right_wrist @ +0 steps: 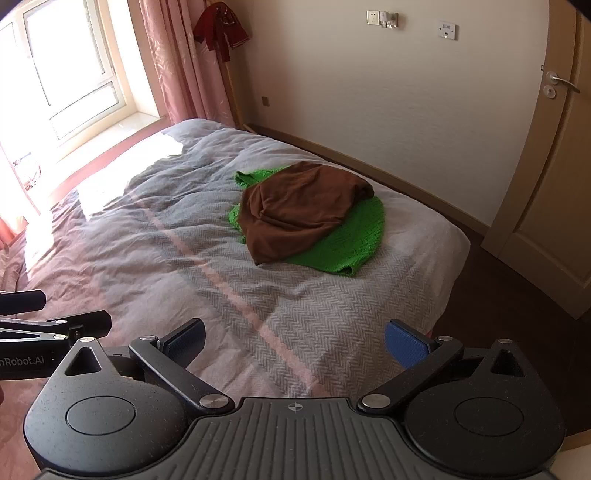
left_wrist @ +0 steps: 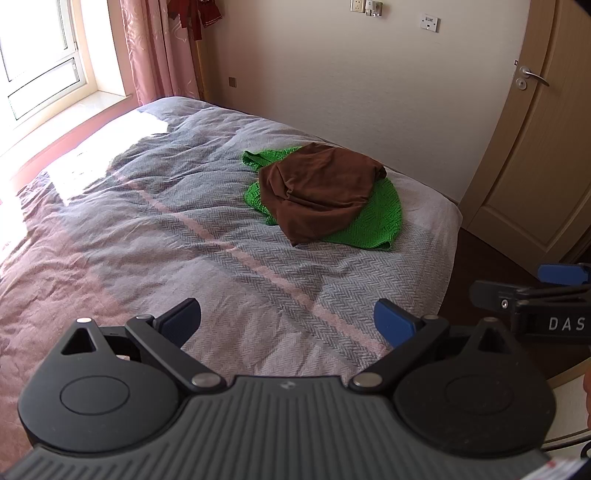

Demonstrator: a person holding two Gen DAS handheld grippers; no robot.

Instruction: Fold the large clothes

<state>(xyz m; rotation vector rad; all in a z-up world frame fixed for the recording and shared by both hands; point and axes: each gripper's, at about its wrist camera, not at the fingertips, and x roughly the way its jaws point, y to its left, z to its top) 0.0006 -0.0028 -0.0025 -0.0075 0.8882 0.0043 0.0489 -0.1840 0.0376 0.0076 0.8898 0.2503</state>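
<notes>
Where sunlight fell through the window, washed out to white along the near-left part of the bed; elsewhere covered in a grey herringbone spread with pale pink stripes, rumpled toward the window side, smoother toward the door. Recorded beyond the bed: cream wall with sockets and a switch plate high up, dark skirting along the floor, pink curtain beside the window, a dark red garment hung in the corner, pale door with a lever handle at right, dark floor beneath. Task items, far right part of the bed, well apart from both tools: brown garment heaped loosely on top of a green knitted garment, the green showing only around the edges. Left gripper: blue pads spread wide, nothing between them, held above the near edge of the spread. Right gripper: likewise spread wide and empty; seen again only as a cropped sliver at the right margin of the left wrist view. Not determinable: shape and type of either garment, sleeves and collars buried in the heap; detail outside the window, lost to glare; lettering on the tool bodies cut off at frame edges.
</notes>
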